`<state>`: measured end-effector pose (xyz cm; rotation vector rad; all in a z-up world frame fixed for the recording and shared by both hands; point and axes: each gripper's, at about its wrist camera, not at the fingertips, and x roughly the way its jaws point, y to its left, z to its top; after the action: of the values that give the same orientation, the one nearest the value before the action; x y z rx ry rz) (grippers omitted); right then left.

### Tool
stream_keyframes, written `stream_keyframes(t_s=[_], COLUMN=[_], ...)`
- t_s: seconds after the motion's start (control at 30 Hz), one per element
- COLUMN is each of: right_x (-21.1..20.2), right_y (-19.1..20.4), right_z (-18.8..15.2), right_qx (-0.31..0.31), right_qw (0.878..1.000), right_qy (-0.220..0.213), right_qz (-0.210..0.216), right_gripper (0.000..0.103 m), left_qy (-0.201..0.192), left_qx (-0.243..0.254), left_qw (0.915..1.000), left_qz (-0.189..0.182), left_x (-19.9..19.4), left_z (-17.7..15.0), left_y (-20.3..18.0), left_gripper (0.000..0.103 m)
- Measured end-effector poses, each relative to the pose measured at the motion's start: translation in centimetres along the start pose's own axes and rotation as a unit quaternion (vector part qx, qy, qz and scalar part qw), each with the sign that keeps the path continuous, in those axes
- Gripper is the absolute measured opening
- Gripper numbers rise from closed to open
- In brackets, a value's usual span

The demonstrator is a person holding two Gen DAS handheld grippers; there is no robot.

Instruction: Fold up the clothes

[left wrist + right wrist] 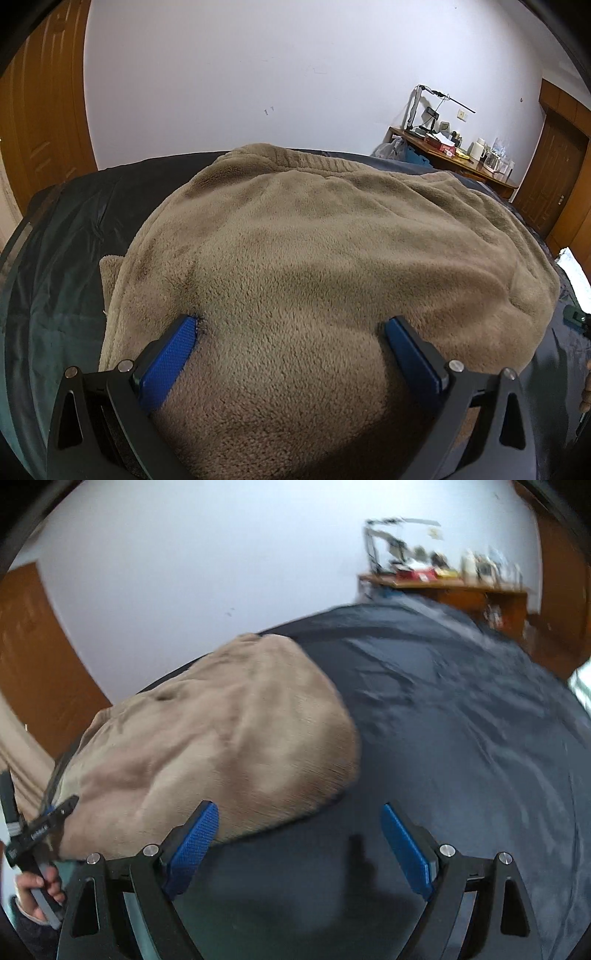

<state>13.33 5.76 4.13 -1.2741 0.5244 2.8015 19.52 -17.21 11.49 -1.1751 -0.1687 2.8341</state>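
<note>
A tan fleece garment (314, 251) lies spread on a dark bed cover (74, 236), its ribbed hem at the far end. My left gripper (291, 325) is open, its blue pads pressed down onto the near part of the fleece with nothing held between them. In the right wrist view the same garment (221, 738) lies to the left on the dark cover (461, 720). My right gripper (299, 812) is open and empty, above the cover just off the garment's near right edge. The left gripper (44, 827) and the hand holding it show at the far left of that view.
A wooden desk (454, 162) crowded with small items stands against the white wall beyond the bed's far right corner. Wooden doors (40, 110) flank the room on both sides. The bed cover stretches bare to the right of the garment.
</note>
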Motion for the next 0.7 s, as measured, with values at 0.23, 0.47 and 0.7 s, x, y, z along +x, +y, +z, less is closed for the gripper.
stream_keyframes(t_s=[0.23, 0.47, 0.7], right_x=[3.4, 5.7, 6.6], right_y=[0.4, 2.4, 1.7], right_z=[1.1, 2.5, 3.8], right_qx=[0.072, 0.086, 0.123], right_qw=[0.995, 0.994, 0.991], right_qy=[0.019, 0.012, 0.0], right_qz=[0.059, 0.059, 0.062], right_gripper=[0.092, 0.092, 0.092], left_qy=[0.001, 0.001, 0.001], left_qx=[-0.001, -0.004, -0.005], left_qw=[1.0, 1.0, 1.0], left_qz=[-0.004, -0.006, -0.005], left_x=[-0.1, 0.0, -0.2], left_z=[0.0, 0.1, 0.0], left_y=[0.1, 0.1, -0.3], left_gripper=[0.102, 0.102, 0.102])
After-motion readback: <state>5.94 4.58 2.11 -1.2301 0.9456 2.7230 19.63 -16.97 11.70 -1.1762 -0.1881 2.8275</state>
